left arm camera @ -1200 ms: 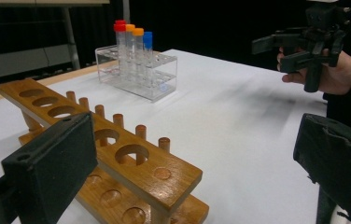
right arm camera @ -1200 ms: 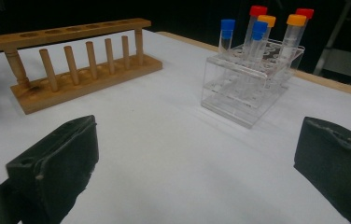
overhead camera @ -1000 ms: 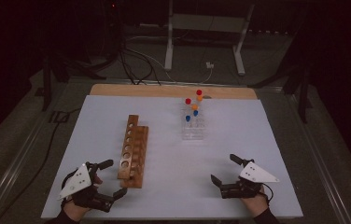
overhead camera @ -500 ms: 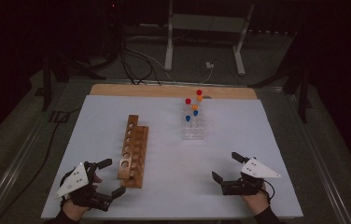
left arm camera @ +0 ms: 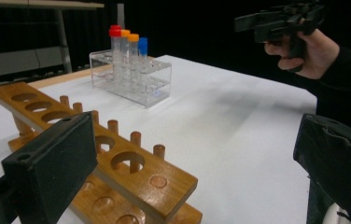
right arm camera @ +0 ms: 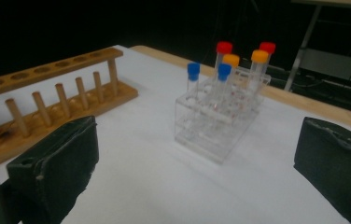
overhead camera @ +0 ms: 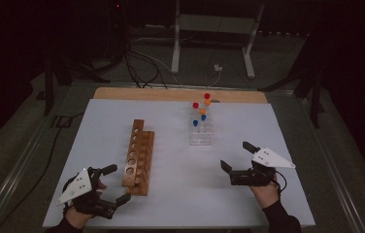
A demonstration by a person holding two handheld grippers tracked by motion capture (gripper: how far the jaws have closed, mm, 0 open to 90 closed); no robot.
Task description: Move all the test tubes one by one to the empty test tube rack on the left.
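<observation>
1. The wooden rack (overhead camera: 138, 156) is a long, light-brown stand with a raised top bar bored with a row of round holes, a lower base with shallow dimples and a row of short upright pegs along one side; all its holes stand empty.
2. It lies on the white table (overhead camera: 268, 121), left of centre, its length running from near to far; its near end sits just beside the left gripper (overhead camera: 114, 184).
3. The clear plastic rack (overhead camera: 202, 131) stands right of centre and farther off, well apart from the wooden rack; it holds six capped tubes (overhead camera: 203, 115) upright, two with red caps, two orange and two blue, the red ones at its far end.
4. The left gripper is held low at the near left corner of the table, a hand wrapped round its grip, pointing right and a little far; its jaws stand wide apart and hold nothing; in the left gripper view the near end of the wooden rack lies between and just beyond them.
5. The right gripper (overhead camera: 236, 156) is held at the near right of the table, pointing left and far towards the clear plastic rack; its jaws are spread wide and empty; the hand (overhead camera: 266, 190) grips it from the near side, the forearm coming in from the near edge.
</observation>
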